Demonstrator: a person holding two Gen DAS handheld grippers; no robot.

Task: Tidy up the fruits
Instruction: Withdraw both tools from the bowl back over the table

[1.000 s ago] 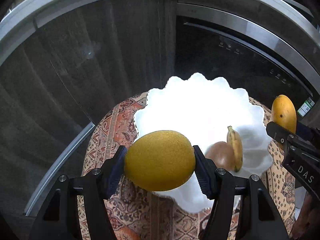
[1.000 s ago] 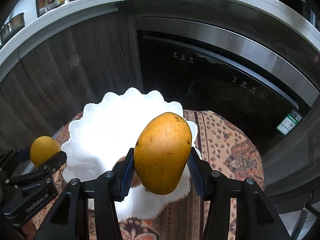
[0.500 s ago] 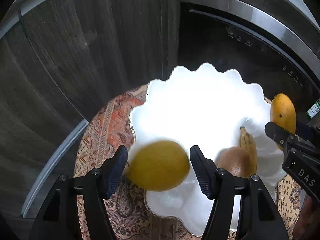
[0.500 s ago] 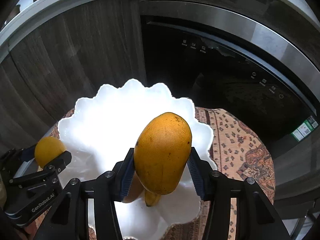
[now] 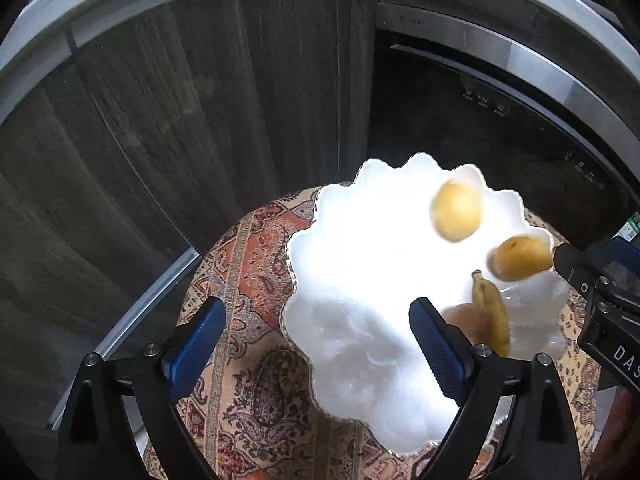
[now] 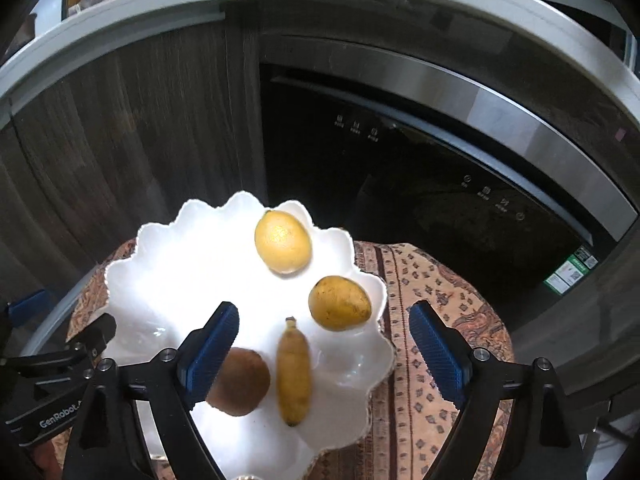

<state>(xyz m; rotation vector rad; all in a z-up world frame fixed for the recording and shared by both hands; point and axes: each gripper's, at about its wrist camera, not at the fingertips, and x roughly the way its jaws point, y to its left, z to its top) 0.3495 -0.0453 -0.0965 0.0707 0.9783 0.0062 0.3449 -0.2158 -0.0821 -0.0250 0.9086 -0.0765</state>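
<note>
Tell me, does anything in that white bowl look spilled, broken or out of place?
Nothing stands out. The lemon, mango, banana and kiwi all sit inside the white bowl, which looks whole on the patterned cloth. No spill shows.

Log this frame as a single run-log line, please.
left gripper: opening, empty | right gripper: opening, empty | lemon, mango, banana, kiwi: in white bowl

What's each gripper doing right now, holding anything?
Left gripper: jaws opening, nothing between them; lemon lies in the white bowl.
Right gripper: jaws opening, nothing gripped; mango lies in the bowl.
</note>
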